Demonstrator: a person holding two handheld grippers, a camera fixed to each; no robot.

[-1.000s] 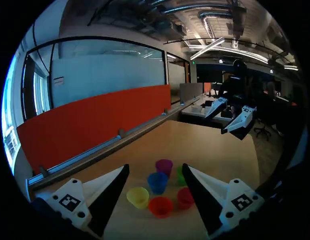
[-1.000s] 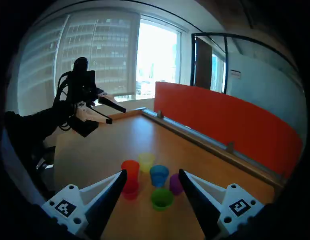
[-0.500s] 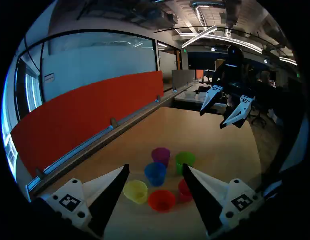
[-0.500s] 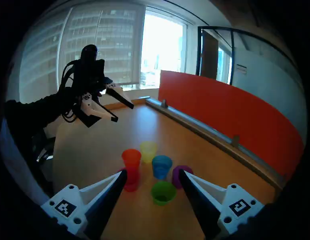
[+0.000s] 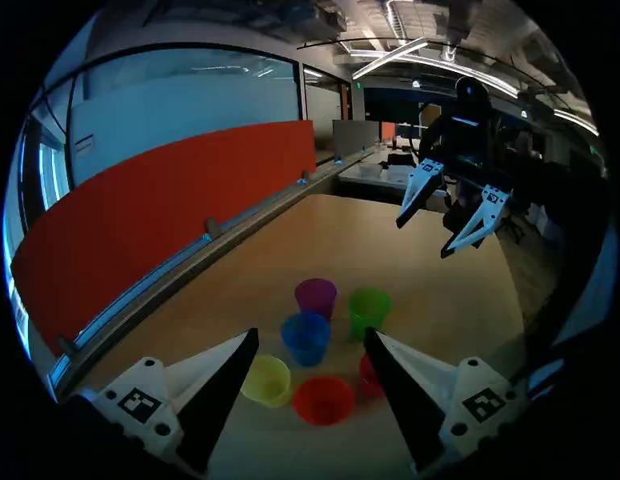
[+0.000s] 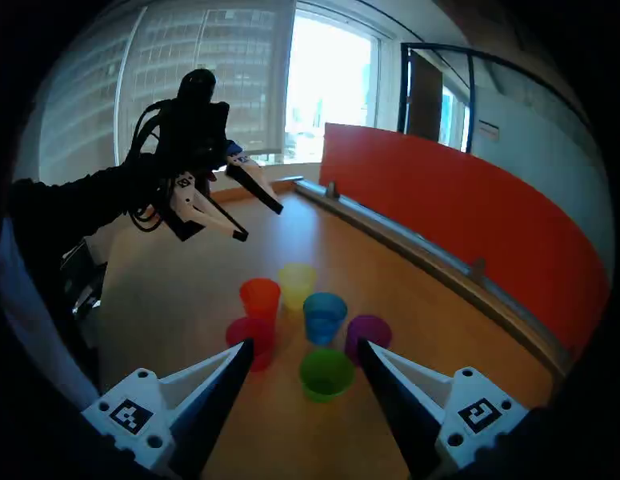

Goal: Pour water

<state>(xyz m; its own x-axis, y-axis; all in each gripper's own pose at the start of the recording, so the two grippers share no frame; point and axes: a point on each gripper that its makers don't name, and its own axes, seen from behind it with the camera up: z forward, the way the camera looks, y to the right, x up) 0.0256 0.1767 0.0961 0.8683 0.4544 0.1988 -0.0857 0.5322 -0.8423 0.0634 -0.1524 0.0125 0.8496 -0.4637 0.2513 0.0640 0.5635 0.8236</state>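
Observation:
Several small plastic cups stand clustered on the wooden table (image 5: 438, 304). In the left gripper view a blue cup (image 5: 306, 338) is in the middle, with purple (image 5: 316, 297) and green (image 5: 369, 310) cups behind it and yellow (image 5: 266, 379), orange (image 5: 323, 399) and red (image 5: 367, 374) cups nearer. My left gripper (image 5: 310, 334) hovers open above them. In the right gripper view the green cup (image 6: 326, 374), blue cup (image 6: 324, 315), purple cup (image 6: 367, 332) and orange cup (image 6: 260, 298) lie under my open right gripper (image 6: 305, 344). Each gripper faces the other: right gripper (image 5: 422, 240), left gripper (image 6: 262, 223).
An orange partition (image 5: 150, 208) with a metal rail (image 5: 198, 248) runs along one long side of the table. A dark sleeve (image 6: 78, 208) holds the far gripper. Bright windows (image 6: 326, 96) stand behind it. Office chairs and desks (image 5: 518, 224) lie past the table's far end.
Both grippers have come closer to the cups and to each other. The cups sit higher in both views and the opposite gripper looks larger. Both stay open.

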